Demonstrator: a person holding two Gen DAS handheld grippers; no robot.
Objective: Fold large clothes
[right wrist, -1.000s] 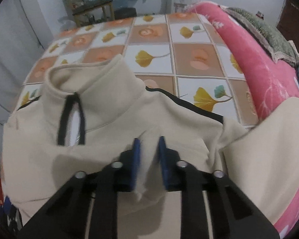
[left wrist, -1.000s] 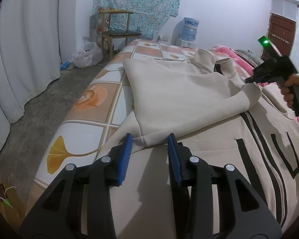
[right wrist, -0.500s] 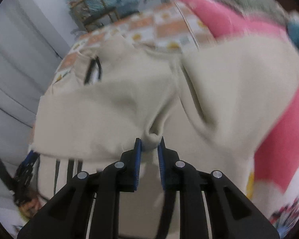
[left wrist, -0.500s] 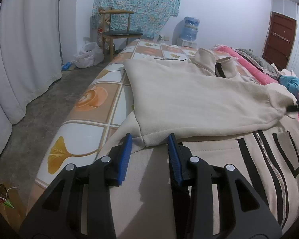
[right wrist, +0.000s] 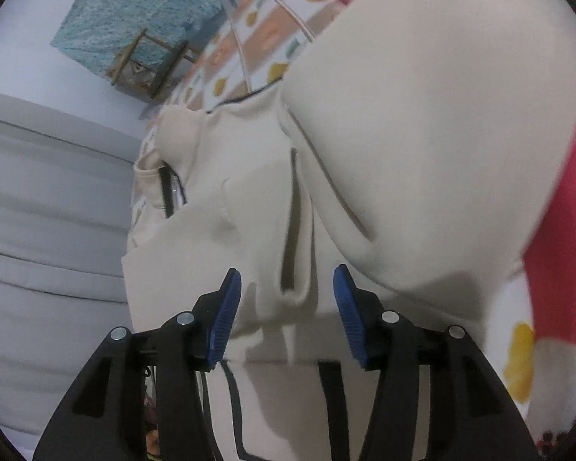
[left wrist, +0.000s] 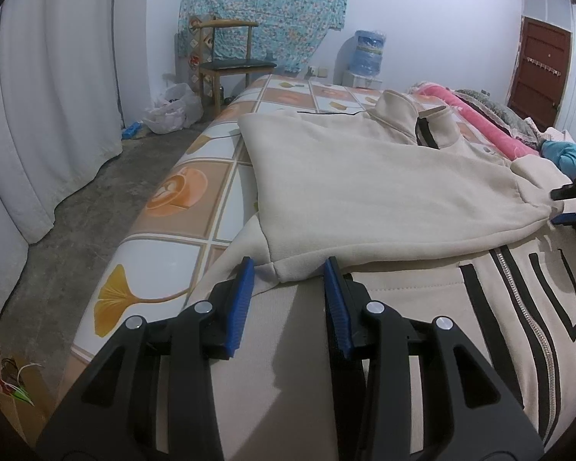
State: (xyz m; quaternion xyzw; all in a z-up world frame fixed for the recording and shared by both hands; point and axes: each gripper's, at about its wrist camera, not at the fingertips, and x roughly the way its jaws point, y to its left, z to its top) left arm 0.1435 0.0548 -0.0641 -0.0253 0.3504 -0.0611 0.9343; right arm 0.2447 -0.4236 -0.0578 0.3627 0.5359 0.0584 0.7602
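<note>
A beige zip jacket (left wrist: 422,345) with black stripes lies flat on the bed. One sleeve (left wrist: 384,199) is folded across its chest. My left gripper (left wrist: 288,280) rests low over the jacket's near side. Its blue pads stand apart, and the folded corner of the sleeve lies between the tips without being pinched. My right gripper (right wrist: 286,288) is opening. The sleeve's cuff end (right wrist: 292,269) lies loose between its spread pads, free of both. In the left wrist view the right gripper (left wrist: 560,205) shows at the far right edge, by the sleeve's end.
The bed sheet (left wrist: 172,269) has orange and white squares with leaf prints. A pink blanket (left wrist: 491,130) is bunched along the far right. A wooden chair (left wrist: 226,57), a plastic bag (left wrist: 169,111), a water bottle (left wrist: 368,50) and white curtains (left wrist: 38,115) stand around the bare floor.
The right gripper carried the cuff across the jacket toward the right side, rolling as it went, and its jaws have now spread off the cloth. The left gripper kept still.
</note>
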